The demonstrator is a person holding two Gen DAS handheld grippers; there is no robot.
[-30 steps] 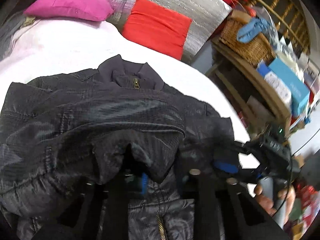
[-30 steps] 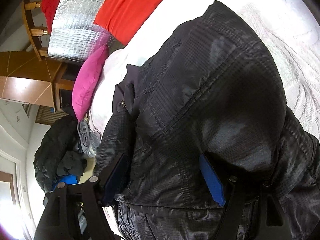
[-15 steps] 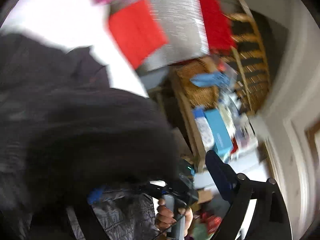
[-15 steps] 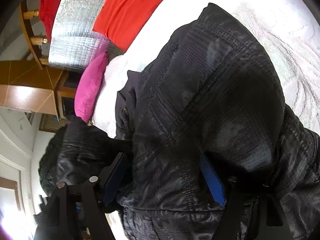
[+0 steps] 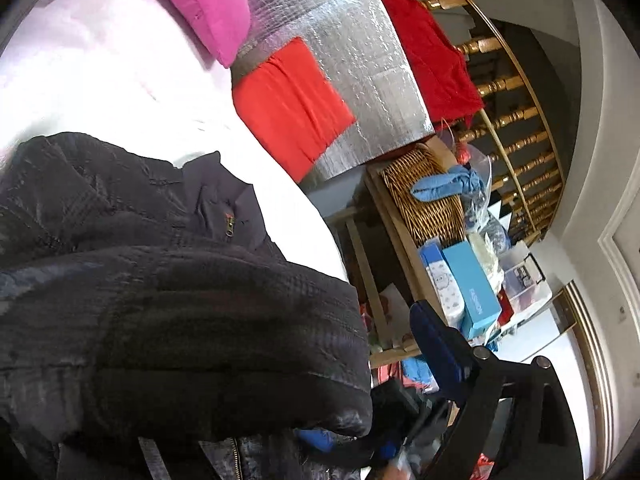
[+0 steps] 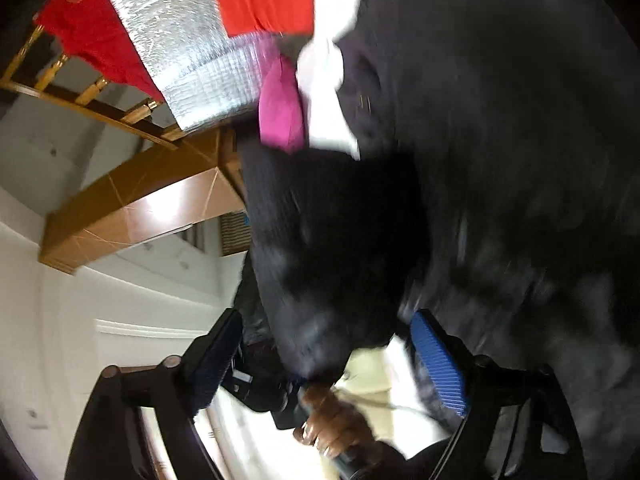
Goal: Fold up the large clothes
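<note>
A large black quilted jacket lies on the white bed, collar and brass zipper pull toward the pillows, a sleeve folded across its body. In the left wrist view only my left gripper's right finger shows, well clear of the jacket; the other is hidden under the fabric, and the jaws stand wide apart. In the right wrist view, which is blurred, the jacket fills the right side. My right gripper is open, its blue pads wide apart, with a jacket edge hanging between them.
A pink pillow, a red cushion and a silver foil sheet lie at the bed's head. A wooden shelf with a wicker basket and boxes stands right of the bed. A hand holding the other gripper is close below.
Both grippers have pulled back from the jacket and swung. The left finger that was in the fabric now stands free beside it. The right view has tilted toward the wall and is blurred.
</note>
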